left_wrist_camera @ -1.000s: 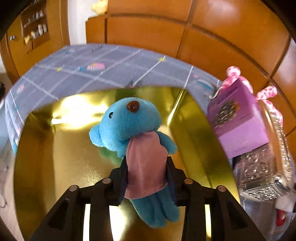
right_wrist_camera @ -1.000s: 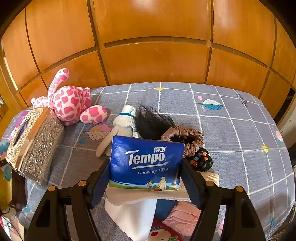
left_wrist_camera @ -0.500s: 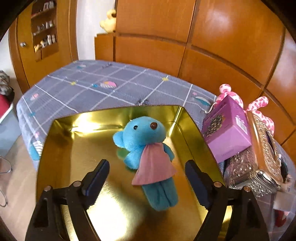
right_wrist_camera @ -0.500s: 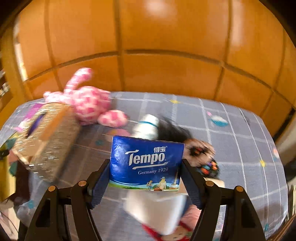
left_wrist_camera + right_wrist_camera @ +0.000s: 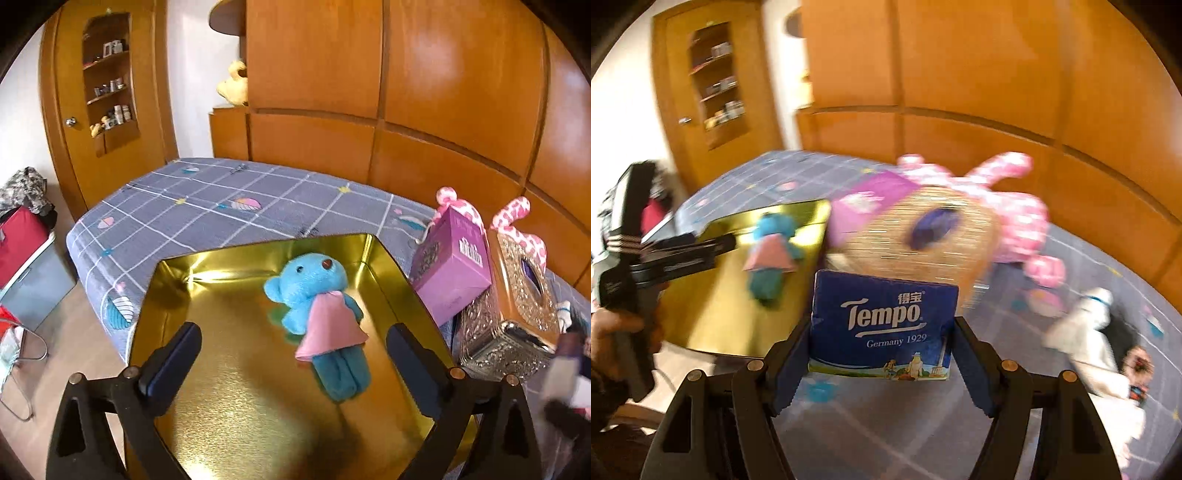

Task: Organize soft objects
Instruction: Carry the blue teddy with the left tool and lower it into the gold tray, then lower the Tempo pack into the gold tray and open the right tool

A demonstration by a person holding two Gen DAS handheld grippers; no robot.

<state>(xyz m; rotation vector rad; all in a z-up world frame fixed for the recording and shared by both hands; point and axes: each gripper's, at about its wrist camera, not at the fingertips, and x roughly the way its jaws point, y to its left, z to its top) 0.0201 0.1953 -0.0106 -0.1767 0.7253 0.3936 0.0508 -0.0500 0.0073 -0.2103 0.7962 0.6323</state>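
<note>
A blue plush bear (image 5: 317,317) in a pink dress lies face up inside the gold tray (image 5: 236,417) on the bed. My left gripper (image 5: 293,352) is open and empty, held above the tray just short of the bear. My right gripper (image 5: 881,354) is shut on a blue Tempo tissue pack (image 5: 884,325), held above the bed to the right of the tray (image 5: 713,314). The bear (image 5: 772,254) and the left gripper (image 5: 683,254) also show in the blurred right wrist view.
A purple box (image 5: 452,273) leans on a silver ornate tissue box (image 5: 513,306) right of the tray. A pink spotted plush (image 5: 1015,210) lies behind them. A white doll (image 5: 1086,332) and hair ties (image 5: 1137,365) lie at right. Wooden wall panels stand behind the bed.
My left gripper opened, let the bear drop into the tray and pulled back. My right gripper swung left toward the tray with the tissue pack.
</note>
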